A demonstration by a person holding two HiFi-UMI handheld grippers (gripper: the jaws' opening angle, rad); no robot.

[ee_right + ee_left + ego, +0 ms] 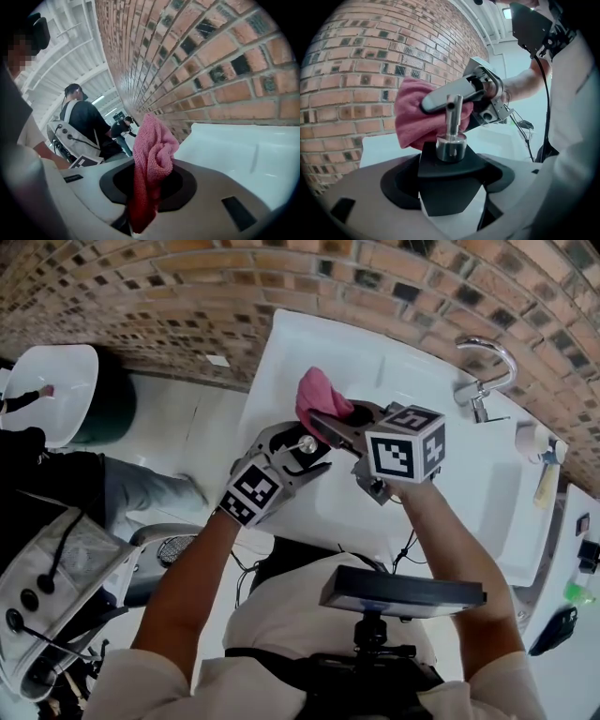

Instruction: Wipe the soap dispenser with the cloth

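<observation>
The soap dispenser (pixel 451 165) has a black shoulder, a silver collar and a thin silver pump stem (pixel 307 442), and it stands upright between the jaws of my left gripper (pixel 450 187). That gripper (pixel 292 454) is shut on the dispenser's wide body. My right gripper (pixel 334 425) is shut on a bunched pink cloth (pixel 319 395), held over the sink just beyond the dispenser. In the left gripper view the cloth (pixel 415 119) hangs right behind the pump stem; whether they touch I cannot tell. The right gripper view shows the cloth (pixel 152 157) pinched in my right gripper (pixel 145 197), folds sticking up.
A white sink (pixel 450 493) lies under both grippers, its chrome faucet (pixel 486 371) at the right against the brick wall (pixel 187 296). Small items (pixel 544 451) stand on the sink's right rim. Another person (pixel 47 474) stands at the left near a second basin (pixel 58 390).
</observation>
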